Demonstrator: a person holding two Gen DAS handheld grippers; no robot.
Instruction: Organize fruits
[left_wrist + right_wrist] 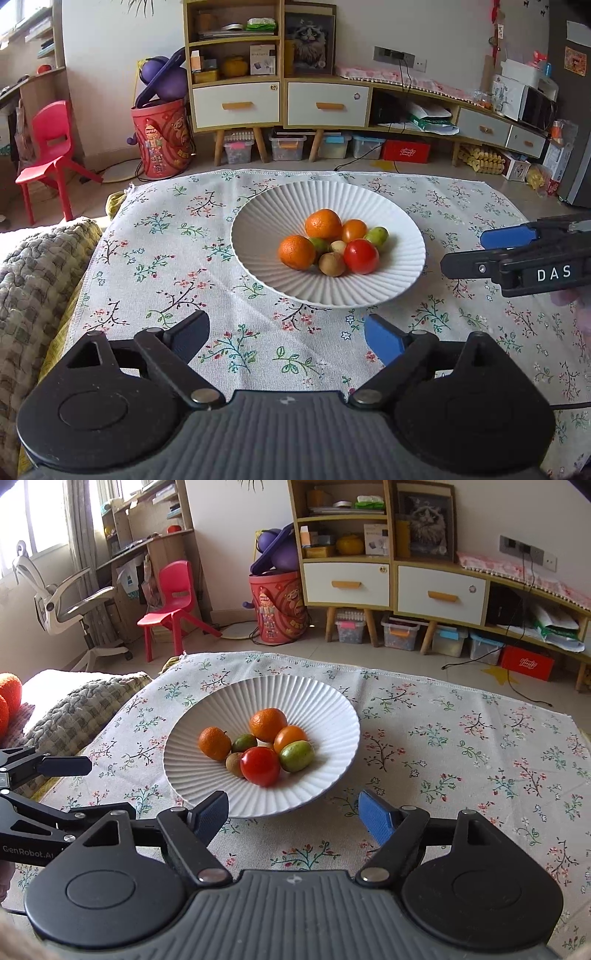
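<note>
Nearest, the left gripper [286,338] is held spread over the cloth [177,266], nothing between its pads. The right gripper [293,814] is also held apart and empty, just short of the plate [207,794] rim. Beyond, the fruit is seen piled mid-plate: a tomato [260,766] in front, a green fruit [296,756] touching it, oranges [268,724] behind. All appears gathered, so the job looks close to done, or a pick is being lined up. If so, the tomato is best taken from above, the pads kept clear of its neighbours. Open cloth is left on both sides; the far table edge is well clear.
</note>
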